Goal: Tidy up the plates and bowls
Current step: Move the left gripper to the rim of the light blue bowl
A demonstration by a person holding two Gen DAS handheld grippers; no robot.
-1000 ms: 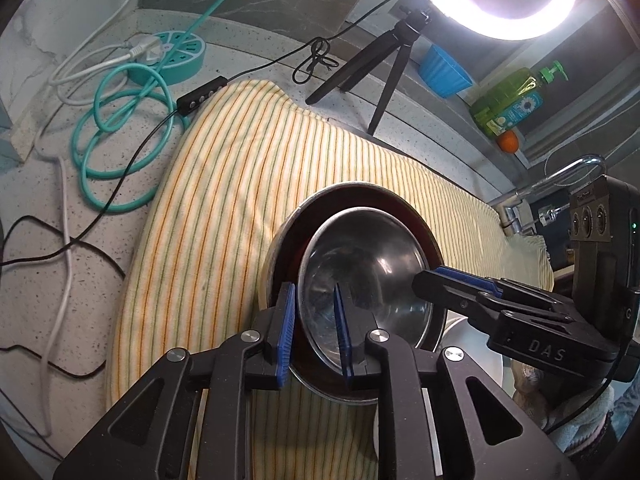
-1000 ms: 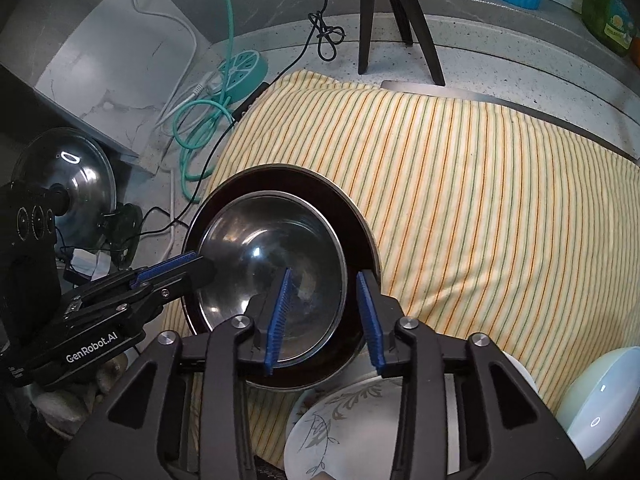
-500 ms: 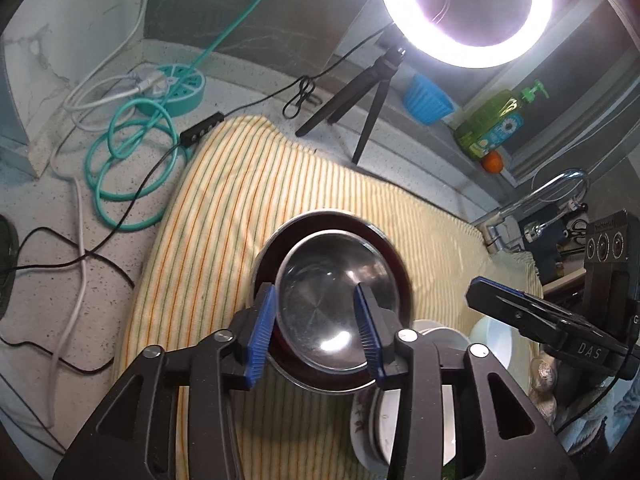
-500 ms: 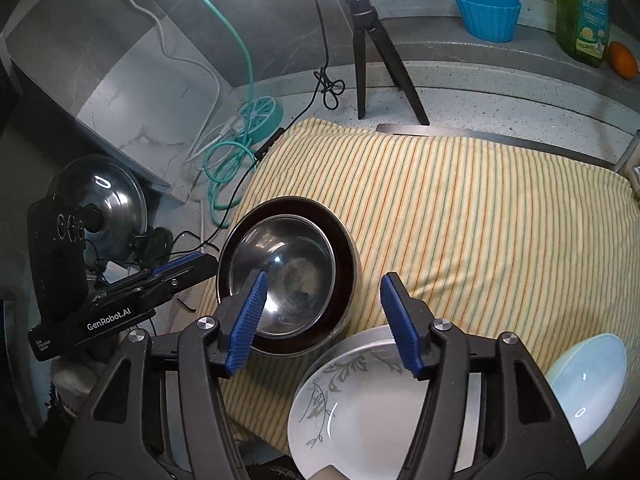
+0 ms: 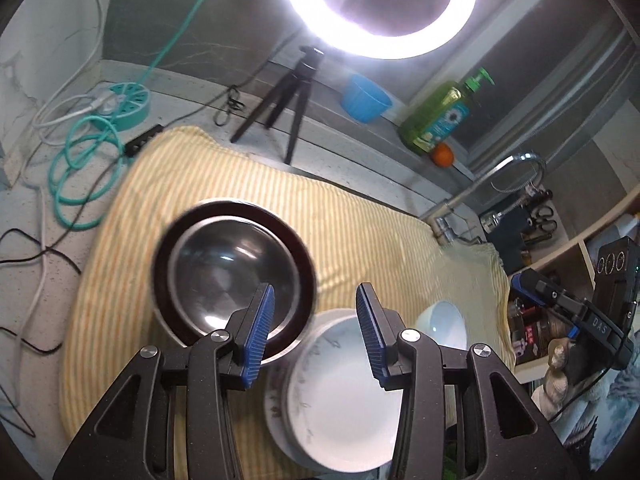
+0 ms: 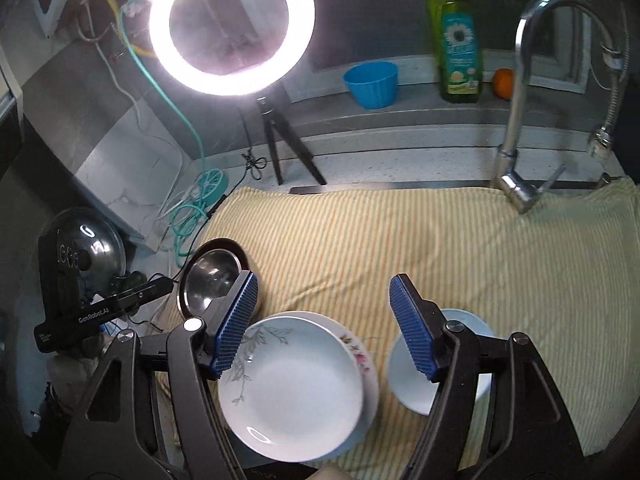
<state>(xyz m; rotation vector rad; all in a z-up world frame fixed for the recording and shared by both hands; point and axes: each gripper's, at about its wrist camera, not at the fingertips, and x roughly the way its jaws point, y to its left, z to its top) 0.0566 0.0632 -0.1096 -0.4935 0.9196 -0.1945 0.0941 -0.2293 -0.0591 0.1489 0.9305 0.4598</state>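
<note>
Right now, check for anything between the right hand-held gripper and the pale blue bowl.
Nothing visible stands between them. The right hand-held gripper hangs open and empty above the striped cloth, and the pale blue bowl sits just beneath its right finger. The stacked white plates lie beside it.

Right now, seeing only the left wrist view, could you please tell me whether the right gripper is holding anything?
Observer: No; the right gripper is open, its jaws have just been widening, with nothing between them.
Operator: What lies ahead of it?
Observer: The stacked plates; the top one bears grey leaf sprigs.
Operator: Anything near my left gripper?
Observer: A steel pot lid shows just behind it.
</note>
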